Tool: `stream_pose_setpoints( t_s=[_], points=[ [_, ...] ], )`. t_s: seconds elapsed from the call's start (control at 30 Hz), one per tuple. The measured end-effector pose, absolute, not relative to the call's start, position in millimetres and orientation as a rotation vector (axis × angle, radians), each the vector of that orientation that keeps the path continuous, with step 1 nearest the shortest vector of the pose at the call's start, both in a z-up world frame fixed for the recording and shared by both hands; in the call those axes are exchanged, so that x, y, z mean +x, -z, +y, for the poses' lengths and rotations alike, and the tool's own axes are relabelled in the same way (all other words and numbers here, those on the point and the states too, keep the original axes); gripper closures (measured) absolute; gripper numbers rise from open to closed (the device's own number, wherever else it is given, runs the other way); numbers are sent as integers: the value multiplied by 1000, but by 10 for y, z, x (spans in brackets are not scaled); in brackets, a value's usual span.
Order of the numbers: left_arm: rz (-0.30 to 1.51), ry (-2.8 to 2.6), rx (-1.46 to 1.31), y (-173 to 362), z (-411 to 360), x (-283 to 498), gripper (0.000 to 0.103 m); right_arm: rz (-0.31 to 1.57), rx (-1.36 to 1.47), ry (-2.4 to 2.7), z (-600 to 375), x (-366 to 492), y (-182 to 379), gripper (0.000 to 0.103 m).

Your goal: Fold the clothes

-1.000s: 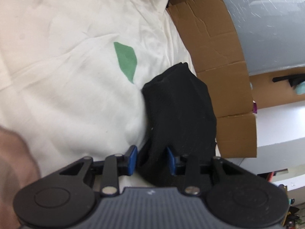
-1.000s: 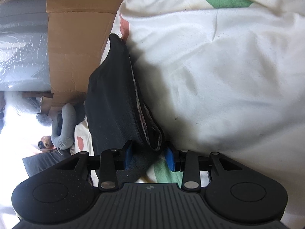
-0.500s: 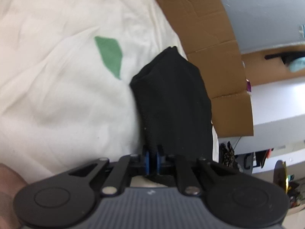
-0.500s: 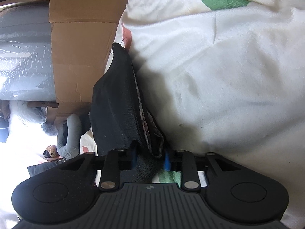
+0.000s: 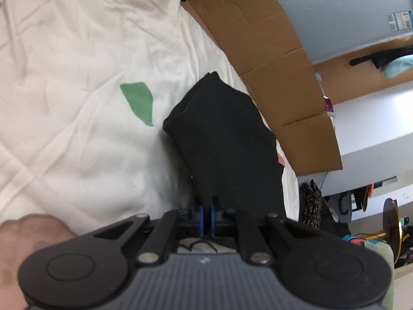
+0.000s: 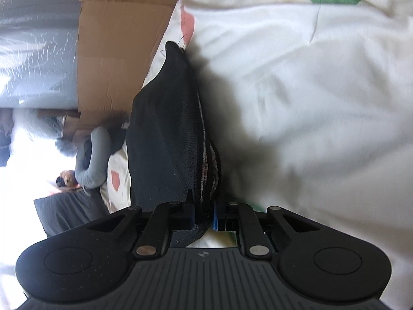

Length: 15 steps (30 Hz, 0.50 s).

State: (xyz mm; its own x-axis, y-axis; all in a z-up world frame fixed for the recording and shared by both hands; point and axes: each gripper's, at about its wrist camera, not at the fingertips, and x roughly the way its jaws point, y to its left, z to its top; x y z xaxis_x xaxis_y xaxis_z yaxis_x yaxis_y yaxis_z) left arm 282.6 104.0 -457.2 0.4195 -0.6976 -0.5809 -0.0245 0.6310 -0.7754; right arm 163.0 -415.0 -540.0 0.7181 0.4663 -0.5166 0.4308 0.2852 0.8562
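Observation:
A black garment (image 5: 224, 139) lies bunched on a white bedsheet (image 5: 77, 103) beside a cardboard sheet (image 5: 271, 64). My left gripper (image 5: 205, 206) is shut, its blue pads pinching the garment's near edge. In the right wrist view the same black garment (image 6: 165, 134) stands on edge, showing a patterned inner layer. My right gripper (image 6: 204, 206) has its jaws closing on the thick hem, and the pads press on the cloth between them. A hand (image 5: 23, 237) shows at the lower left of the left wrist view.
The bedsheet (image 6: 309, 103) carries green (image 5: 139, 102) and pink patches. Cardboard (image 6: 116, 51) lines the bed's edge against a grey wall. Beyond it are shelves and clutter (image 5: 361, 206). A grey sleeve (image 6: 95, 155) and dark bedding lie at the left.
Both grippers went from open around the black garment to closed on it. The left one has risen and rolled slightly, lifting its edge of the cloth.

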Motion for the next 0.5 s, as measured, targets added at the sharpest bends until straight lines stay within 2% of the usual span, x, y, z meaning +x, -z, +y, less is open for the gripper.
stream_pose_setpoints(
  t_s=[0.5],
  points=[
    [1095, 358, -827, 4429, 1557, 2158, 98, 985, 1237, -188, -3626, 1606, 5282, 92]
  ],
)
